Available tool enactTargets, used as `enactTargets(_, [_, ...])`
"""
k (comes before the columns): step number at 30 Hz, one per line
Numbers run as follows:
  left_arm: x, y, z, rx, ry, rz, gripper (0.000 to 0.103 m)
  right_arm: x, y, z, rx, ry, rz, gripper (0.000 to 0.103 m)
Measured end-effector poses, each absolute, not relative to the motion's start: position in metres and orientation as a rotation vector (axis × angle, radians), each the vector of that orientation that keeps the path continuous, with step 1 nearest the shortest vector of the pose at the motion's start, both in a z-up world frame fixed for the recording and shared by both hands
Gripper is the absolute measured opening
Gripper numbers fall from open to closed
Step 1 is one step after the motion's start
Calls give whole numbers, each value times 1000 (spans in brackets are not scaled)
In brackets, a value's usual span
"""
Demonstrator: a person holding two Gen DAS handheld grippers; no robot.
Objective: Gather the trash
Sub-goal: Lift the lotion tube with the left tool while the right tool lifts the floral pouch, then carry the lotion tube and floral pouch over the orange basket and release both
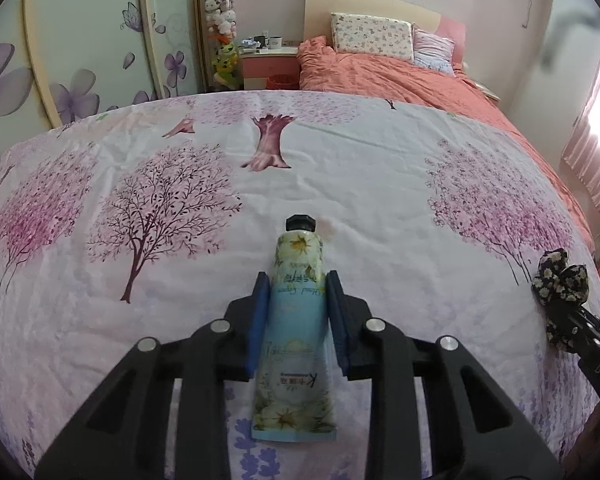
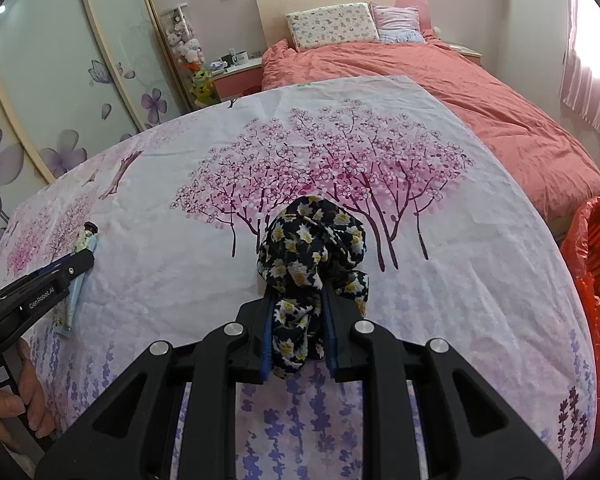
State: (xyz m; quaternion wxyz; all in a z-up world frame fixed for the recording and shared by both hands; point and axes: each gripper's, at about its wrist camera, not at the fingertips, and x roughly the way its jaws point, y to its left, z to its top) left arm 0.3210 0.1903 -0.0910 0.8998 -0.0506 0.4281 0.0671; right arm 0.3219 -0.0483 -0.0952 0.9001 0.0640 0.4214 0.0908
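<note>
My left gripper (image 1: 298, 280) is shut on a flower-printed cream tube (image 1: 296, 320) with a black cap, held over a white sheet printed with pink trees (image 1: 340, 184). The tube also shows at the left of the right wrist view (image 2: 82, 248). My right gripper (image 2: 300, 296) is shut on a crumpled black cloth with white and yellow flowers (image 2: 312, 240), just above the sheet. That cloth also shows at the right edge of the left wrist view (image 1: 560, 284).
A red bin lined with an orange bag (image 2: 596, 276) stands off the sheet's right edge. Behind is a bed with a salmon duvet (image 2: 480, 92) and pillows. A nightstand (image 1: 268, 64) with cups and sliding wardrobe doors (image 1: 80, 60) are at the back left.
</note>
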Motion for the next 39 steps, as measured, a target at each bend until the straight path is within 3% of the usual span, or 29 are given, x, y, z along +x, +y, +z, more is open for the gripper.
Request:
enactTargets(3, [319,190,-90,-113,880,133,29,320,-56,-95,169,858,206,12])
enactTargets(12, [300,178,-67,-63,822,123,28,300,-59,-70,152,778,246,10])
enactTargets(22, [310,181,-92,-98,909,173,34,295,-57,-75,119,804,224,10])
enactTargets(26, [315,180,-91,-88,905,160,27,296,-58,-74,119,801,225,10])
enactTargets(39, [274,147,-14,-28,767,77,27,271,-83,-28,146,692,223,10])
